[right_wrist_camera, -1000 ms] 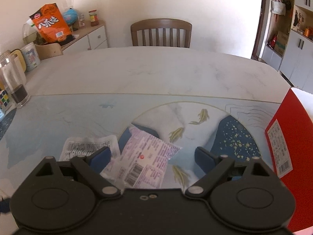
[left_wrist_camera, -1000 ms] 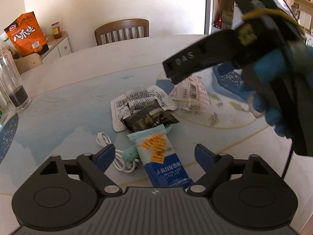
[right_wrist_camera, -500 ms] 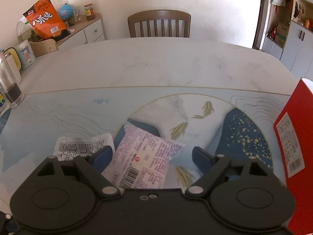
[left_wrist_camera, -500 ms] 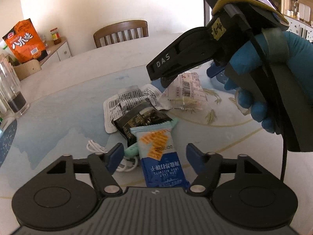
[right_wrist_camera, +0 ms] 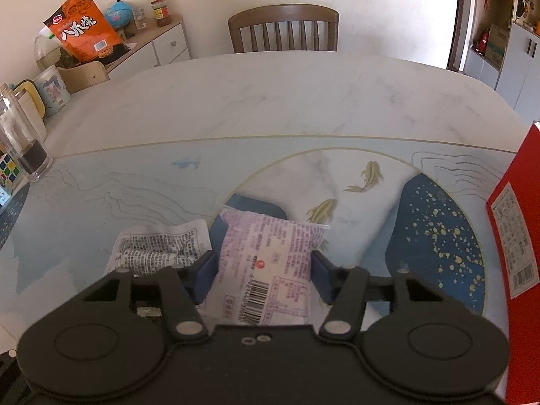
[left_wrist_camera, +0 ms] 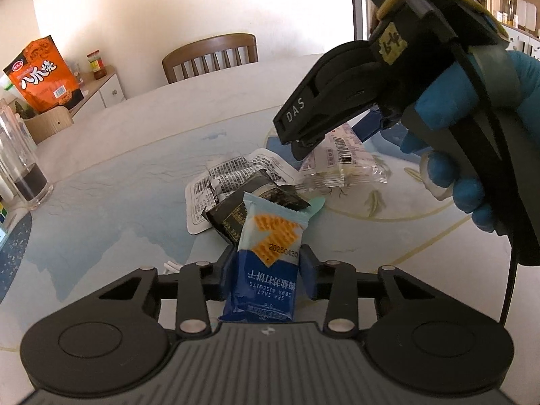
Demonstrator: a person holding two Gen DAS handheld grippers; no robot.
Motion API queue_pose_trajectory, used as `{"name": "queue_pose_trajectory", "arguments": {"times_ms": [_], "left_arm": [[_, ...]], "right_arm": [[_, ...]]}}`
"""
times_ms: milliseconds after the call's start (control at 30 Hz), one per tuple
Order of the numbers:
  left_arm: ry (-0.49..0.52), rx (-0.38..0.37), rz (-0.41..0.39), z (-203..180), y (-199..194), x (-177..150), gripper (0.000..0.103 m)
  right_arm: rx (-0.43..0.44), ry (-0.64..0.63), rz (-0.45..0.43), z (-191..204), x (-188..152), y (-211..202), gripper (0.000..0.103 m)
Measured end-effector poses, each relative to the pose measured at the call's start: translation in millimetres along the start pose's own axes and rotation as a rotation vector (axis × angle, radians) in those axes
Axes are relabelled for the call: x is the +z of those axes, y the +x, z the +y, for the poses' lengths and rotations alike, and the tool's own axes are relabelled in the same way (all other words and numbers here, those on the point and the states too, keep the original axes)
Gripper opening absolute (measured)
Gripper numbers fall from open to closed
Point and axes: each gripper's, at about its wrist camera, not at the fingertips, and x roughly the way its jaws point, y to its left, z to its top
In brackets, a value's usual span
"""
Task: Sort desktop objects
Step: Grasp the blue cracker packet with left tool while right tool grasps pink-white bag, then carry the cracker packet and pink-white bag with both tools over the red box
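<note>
My left gripper point(left_wrist_camera: 266, 271) is shut on a blue and mint soda biscuit packet point(left_wrist_camera: 266, 256), its pads point(left_wrist_camera: 307, 273) pressing both sides. Behind it lie a black packet point(left_wrist_camera: 236, 216), a white printed packet point(left_wrist_camera: 233, 172) and a white cable end point(left_wrist_camera: 172, 265). My right gripper point(right_wrist_camera: 263, 270) is shut on a purple and white snack packet point(right_wrist_camera: 266, 263); it shows in the left wrist view point(left_wrist_camera: 344, 155) under the right tool, held by a blue gloved hand point(left_wrist_camera: 465, 155). The white printed packet also lies left of it point(right_wrist_camera: 158, 249).
A red box point(right_wrist_camera: 516, 236) stands at the table's right edge. A glass jar point(right_wrist_camera: 27, 155), a Rubik's cube point(right_wrist_camera: 8, 172) and mugs point(right_wrist_camera: 50, 91) stand at the left. A wooden chair point(right_wrist_camera: 283, 30) is behind the table. An orange snack bag point(right_wrist_camera: 82, 30) sits on a side cabinet.
Both grippers were open around their packets and have closed on them. The left gripper moved in over the biscuit packet; the right tool came down over the purple packet.
</note>
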Motion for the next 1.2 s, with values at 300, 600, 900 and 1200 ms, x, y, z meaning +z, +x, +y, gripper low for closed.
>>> {"name": "queue_pose_trajectory", "arguments": {"times_ms": [300, 600, 900, 1200], "left_arm": [[-0.025, -0.038, 0.000, 6.6, -7.3, 4.4, 0.031], [-0.040, -0.054, -0.024, 9.1, -20.5, 13.4, 0.031], [-0.055, -0.085, -0.037, 10.6, -37.9, 33.1, 0.031], [-0.051, -0.118, -0.075, 5.2, -58.3, 61.1, 0.031]], "right_arm": [[-0.014, -0.006, -0.008, -6.8, -2.5, -17.3, 0.055], [-0.022, -0.016, -0.037, -13.8, -3.2, -42.1, 0.054], [-0.014, -0.013, -0.058, -23.1, -5.6, -80.4, 0.054], [-0.024, 0.002, -0.081, -40.4, -10.1, -116.5, 0.054]]}}
